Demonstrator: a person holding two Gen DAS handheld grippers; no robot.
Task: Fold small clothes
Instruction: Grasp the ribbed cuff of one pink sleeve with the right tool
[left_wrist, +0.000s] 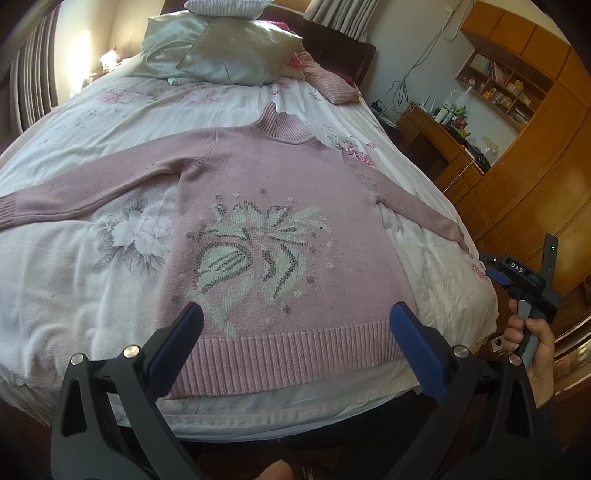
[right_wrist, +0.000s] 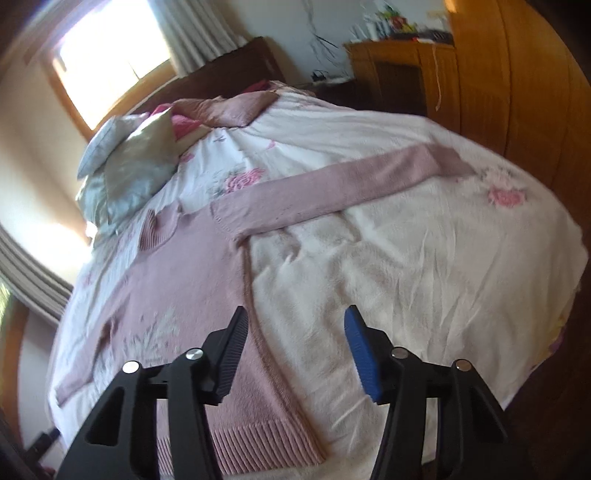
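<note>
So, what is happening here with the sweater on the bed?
A person holds a gripper in each hand over a pink sweater that lies flat on the bed, sleeves spread out. Nothing is folded yet. The left gripper hovers open above the hem, and the right gripper is open near the sweater's side edge. Neither holds anything.

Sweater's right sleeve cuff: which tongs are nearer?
Right. The right tongs hover over the sweater's right side below that cuff; the left tongs hang centered over the hem.
</note>
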